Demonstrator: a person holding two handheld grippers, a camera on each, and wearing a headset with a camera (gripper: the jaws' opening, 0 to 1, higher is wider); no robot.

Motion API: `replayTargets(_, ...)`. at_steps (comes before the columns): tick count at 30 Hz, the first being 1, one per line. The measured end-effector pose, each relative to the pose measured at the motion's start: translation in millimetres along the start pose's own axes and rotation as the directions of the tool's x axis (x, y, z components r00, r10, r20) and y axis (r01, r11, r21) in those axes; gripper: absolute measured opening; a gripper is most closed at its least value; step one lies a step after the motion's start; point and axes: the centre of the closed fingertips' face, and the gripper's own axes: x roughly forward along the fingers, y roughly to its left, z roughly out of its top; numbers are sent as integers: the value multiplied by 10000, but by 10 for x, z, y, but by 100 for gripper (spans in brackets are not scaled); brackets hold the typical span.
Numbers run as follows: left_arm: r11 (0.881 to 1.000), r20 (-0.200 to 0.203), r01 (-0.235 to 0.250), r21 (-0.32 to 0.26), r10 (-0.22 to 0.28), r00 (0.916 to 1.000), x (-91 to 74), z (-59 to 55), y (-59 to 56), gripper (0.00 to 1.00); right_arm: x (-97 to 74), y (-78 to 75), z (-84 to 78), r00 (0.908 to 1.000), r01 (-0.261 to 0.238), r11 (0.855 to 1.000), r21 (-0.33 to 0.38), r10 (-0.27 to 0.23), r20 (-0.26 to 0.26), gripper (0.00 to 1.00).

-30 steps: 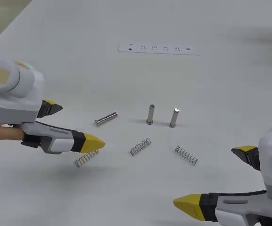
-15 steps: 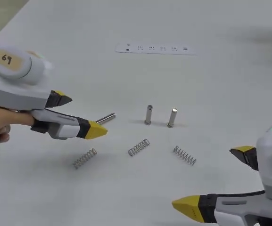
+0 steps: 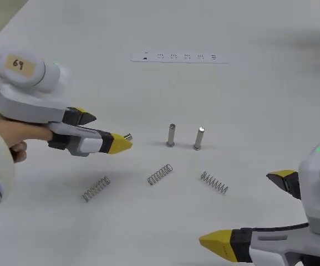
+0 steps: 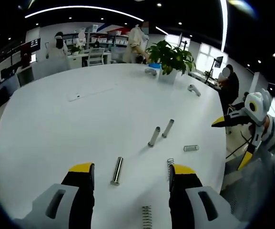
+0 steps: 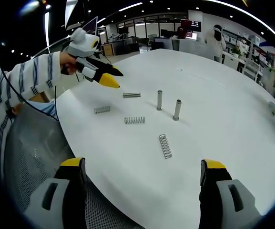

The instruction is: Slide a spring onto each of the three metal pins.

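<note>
Two metal pins (image 3: pixel 171 135) (image 3: pixel 199 138) stand upright mid-table. A third pin (image 4: pixel 117 171) lies flat; in the head view just its end (image 3: pixel 127 136) peeks past the left gripper (image 3: pixel 107 132). That gripper hovers open over the lying pin, which sits between and just ahead of its jaws in the left gripper view (image 4: pixel 131 169). Three springs (image 3: pixel 96 188) (image 3: pixel 160 174) (image 3: pixel 214 183) lie loose on the table in front of the pins. My right gripper (image 3: pixel 243 209) is open near the front right, empty, facing the springs (image 5: pixel 164 145) and pins (image 5: pixel 159 100) from a distance.
A white paper strip (image 3: pixel 173 57) with printed marks lies farther back on the white table (image 3: pixel 248 111). A potted plant (image 4: pixel 170 57) stands at the far side. The table's curved edge (image 5: pixel 94 167) runs close under the right gripper.
The left gripper has moved away from the left spring and up to the lying pin, now covering most of it. The right gripper has barely moved.
</note>
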Motion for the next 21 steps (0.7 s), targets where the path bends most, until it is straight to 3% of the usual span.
replayTargets(5,9995,-61,-20,320,22,10000,60,-7,25,57,-13,35,27,9998,-162,9999,-42,163,151,100)
replayTargets(11,9996,-309,25,271,-17,9995,135,-37,42,53,-17,29,46,9996,-180,9998,-68,181,203,100)
replayTargets(14,9996,-232,168,243,-163,9996,162,-7,8,51,-21,29,62,9994,-189,9998,1,189,292,100)
replayTargets(21,9980,-621,182,608,-144,9980,257,-24,12,42,-16,40,58,9995,-215,9997,-79,217,224,100)
